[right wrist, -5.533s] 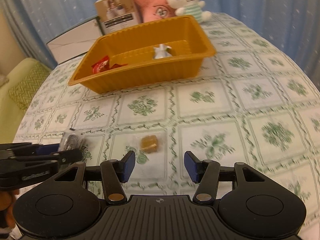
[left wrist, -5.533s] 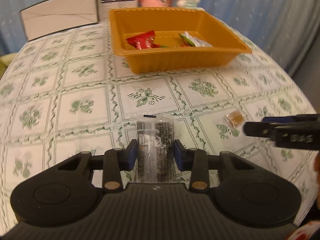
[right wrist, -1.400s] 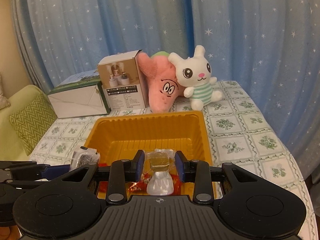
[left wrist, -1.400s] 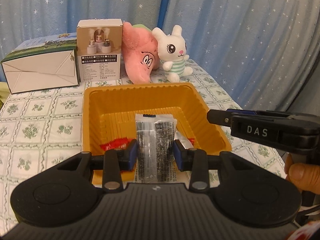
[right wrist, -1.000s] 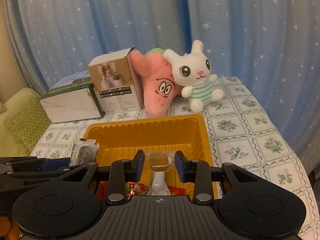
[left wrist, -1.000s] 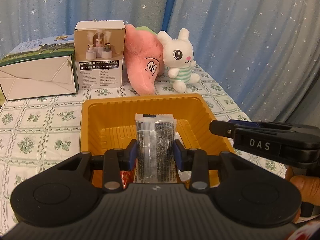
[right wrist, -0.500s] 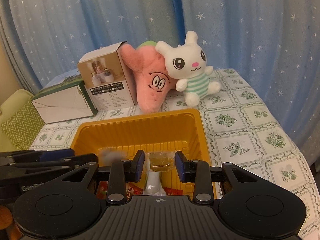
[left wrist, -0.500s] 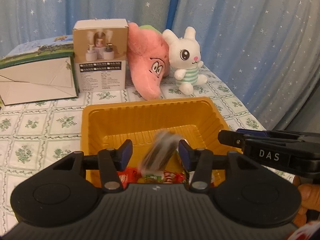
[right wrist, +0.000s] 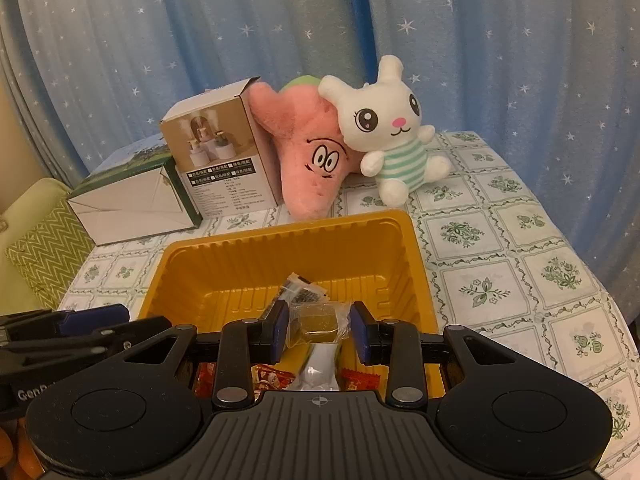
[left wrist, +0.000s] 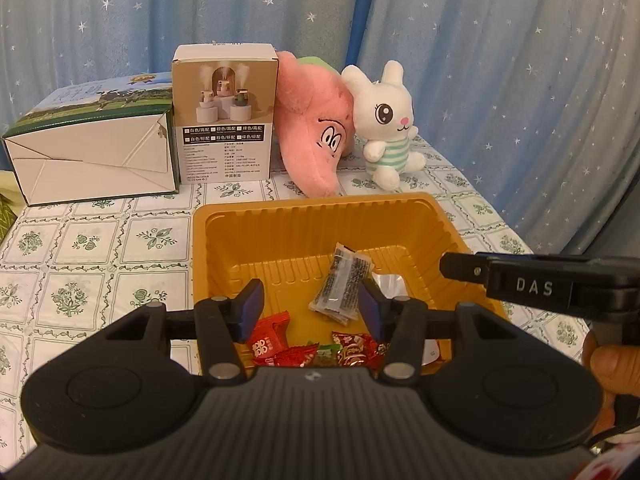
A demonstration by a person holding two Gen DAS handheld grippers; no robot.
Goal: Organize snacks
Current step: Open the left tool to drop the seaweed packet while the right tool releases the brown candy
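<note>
Your left gripper [left wrist: 311,309] has just been opening; its jaws now stand spread with nothing pressed between them, above the near end of the orange tray [left wrist: 280,216]. Your right gripper [right wrist: 319,330] pinches a small clear-wrapped golden snack [right wrist: 318,322] over the same tray. Just below lie red-wrapped candies [left wrist: 269,338]. A little farther in, the dark seaweed packet [left wrist: 340,284] lies tilted on the tray floor. Beyond the tray, on the floral tablecloth [left wrist: 92,240], stand a product box [left wrist: 225,114], a pink plush [left wrist: 316,132] and a white rabbit plush [left wrist: 388,120].
</note>
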